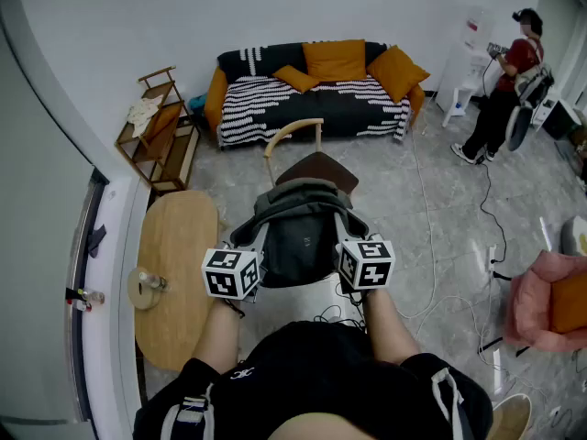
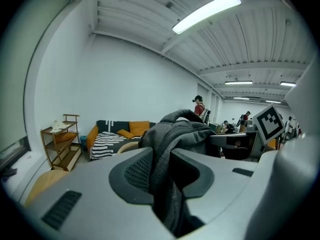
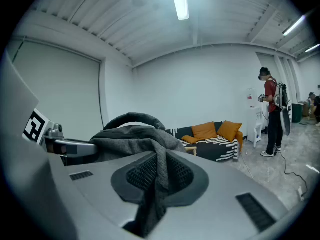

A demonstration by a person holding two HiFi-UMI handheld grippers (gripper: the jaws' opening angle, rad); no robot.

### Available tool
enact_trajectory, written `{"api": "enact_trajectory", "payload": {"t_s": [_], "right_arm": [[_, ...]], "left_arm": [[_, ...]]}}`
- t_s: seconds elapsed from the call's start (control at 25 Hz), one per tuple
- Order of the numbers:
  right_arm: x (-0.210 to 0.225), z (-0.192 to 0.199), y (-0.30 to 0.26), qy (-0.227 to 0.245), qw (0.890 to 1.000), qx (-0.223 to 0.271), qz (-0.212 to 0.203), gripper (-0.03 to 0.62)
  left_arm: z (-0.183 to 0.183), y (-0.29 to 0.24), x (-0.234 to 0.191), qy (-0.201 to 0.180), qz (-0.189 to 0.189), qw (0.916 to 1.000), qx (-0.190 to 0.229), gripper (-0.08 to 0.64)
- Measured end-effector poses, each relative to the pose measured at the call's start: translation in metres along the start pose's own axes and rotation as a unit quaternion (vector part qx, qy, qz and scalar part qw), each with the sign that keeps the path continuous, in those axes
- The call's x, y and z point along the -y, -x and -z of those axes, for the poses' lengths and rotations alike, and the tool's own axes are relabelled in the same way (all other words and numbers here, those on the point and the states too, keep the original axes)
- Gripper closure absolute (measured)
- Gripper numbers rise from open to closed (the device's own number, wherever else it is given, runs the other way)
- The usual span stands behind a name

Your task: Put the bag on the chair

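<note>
A dark grey bag (image 1: 299,232) hangs in the air between my two grippers, just in front of a wooden chair (image 1: 315,166) with a brown seat and curved back. My left gripper (image 1: 255,248) is shut on the bag's left side; its grey fabric (image 2: 167,154) is pinched between the pads. My right gripper (image 1: 344,244) is shut on the bag's right side, with the fabric (image 3: 159,171) squeezed between its pads. The bag's top handle (image 3: 131,120) arches above the cloth. The chair's front is hidden behind the bag.
An oval wooden table (image 1: 174,269) with a tape roll (image 1: 144,287) stands at my left. A striped sofa (image 1: 312,94) with orange cushions is beyond the chair, a wooden shelf (image 1: 160,131) to its left. A person (image 1: 503,85) stands far right; cables (image 1: 431,246) cross the floor; pink seat (image 1: 550,301).
</note>
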State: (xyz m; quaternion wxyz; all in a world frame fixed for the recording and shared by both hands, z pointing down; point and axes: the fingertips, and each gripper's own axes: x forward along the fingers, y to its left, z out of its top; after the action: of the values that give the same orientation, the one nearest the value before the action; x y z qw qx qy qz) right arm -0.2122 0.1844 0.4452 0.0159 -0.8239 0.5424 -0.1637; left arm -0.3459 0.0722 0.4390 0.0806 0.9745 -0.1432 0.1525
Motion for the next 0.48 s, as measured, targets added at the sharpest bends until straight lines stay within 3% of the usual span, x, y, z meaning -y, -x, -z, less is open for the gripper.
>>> {"api": "enact_trajectory", "payload": {"t_s": [0.48], "right_arm": [[0.022, 0.001, -0.001, -0.029, 1.0, 0.012, -0.002, 0.532]], "left_arm": [[-0.004, -0.02, 0.012, -0.009, 0.001, 1.0, 0.004, 0.459]]}}
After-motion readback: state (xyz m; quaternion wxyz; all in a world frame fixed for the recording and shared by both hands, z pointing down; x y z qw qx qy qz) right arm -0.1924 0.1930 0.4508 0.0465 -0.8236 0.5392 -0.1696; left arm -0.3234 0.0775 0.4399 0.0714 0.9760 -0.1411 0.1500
